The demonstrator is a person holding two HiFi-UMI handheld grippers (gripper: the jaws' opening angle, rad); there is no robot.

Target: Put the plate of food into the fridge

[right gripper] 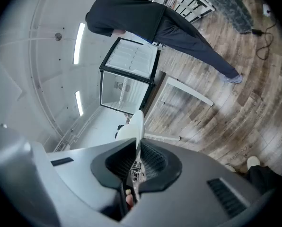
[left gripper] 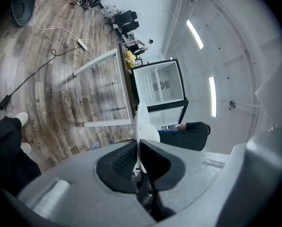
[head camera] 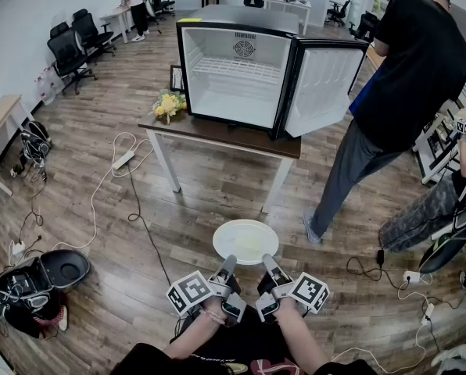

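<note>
A white plate (head camera: 245, 241) with pale food on it is held level above the wooden floor, in front of me. My left gripper (head camera: 228, 266) is shut on its near left rim and my right gripper (head camera: 269, 264) is shut on its near right rim. In the left gripper view the plate (left gripper: 142, 126) shows edge-on between the closed jaws; the right gripper view shows the plate (right gripper: 134, 129) the same way. Ahead, the small fridge (head camera: 234, 76) stands on a table with its door (head camera: 324, 88) swung open to the right. Its white inside with a wire shelf holds nothing.
The fridge table (head camera: 217, 133) has white legs and yellow flowers (head camera: 168, 105) at its left end. A person in black (head camera: 397, 100) stands right of the open door. Cables and a power strip (head camera: 123, 160) lie on the floor at left, bags (head camera: 30, 283) at lower left.
</note>
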